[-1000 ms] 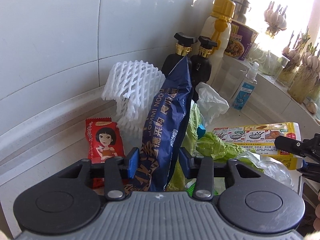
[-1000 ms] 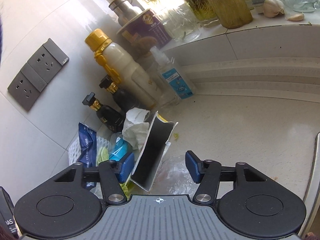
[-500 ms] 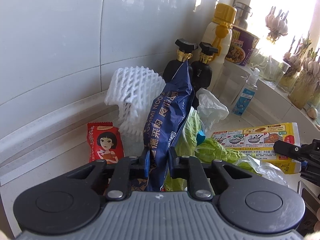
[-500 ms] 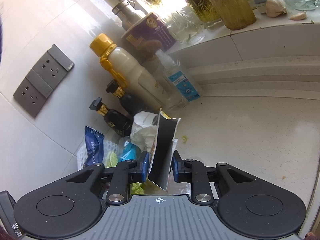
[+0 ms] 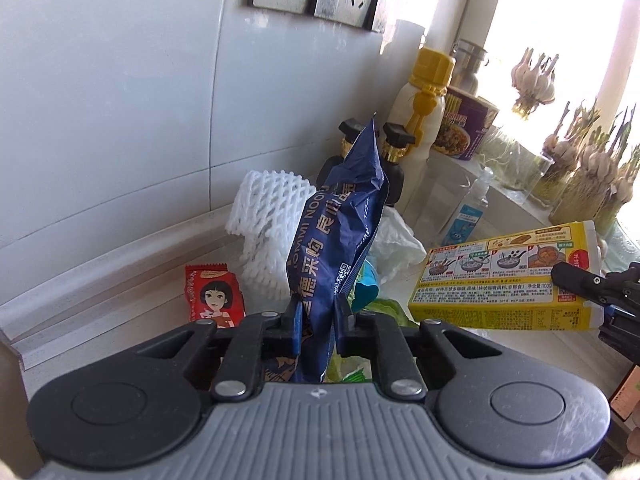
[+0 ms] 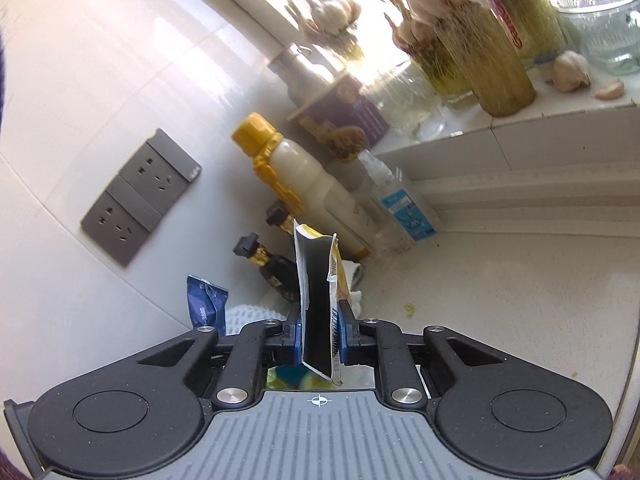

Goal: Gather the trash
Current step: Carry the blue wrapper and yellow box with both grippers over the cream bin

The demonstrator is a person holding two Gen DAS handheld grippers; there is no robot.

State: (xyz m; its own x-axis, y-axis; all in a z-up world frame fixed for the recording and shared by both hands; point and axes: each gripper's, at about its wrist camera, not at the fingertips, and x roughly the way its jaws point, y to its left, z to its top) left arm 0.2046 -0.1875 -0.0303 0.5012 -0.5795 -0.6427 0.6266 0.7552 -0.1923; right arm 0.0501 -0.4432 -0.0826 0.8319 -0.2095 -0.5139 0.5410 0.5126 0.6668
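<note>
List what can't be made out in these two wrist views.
- Left view: the blue bag's lower end, hidden behind the left gripper.
- Left view: the two dark bottles, mostly behind the bag.
- Right view: the yellow box's print, seen end-on.
- Both views: any trash bin, out of frame.

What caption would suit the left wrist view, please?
Left gripper clamps a blue wrapper above counter litter; yellow box alongside.
</note>
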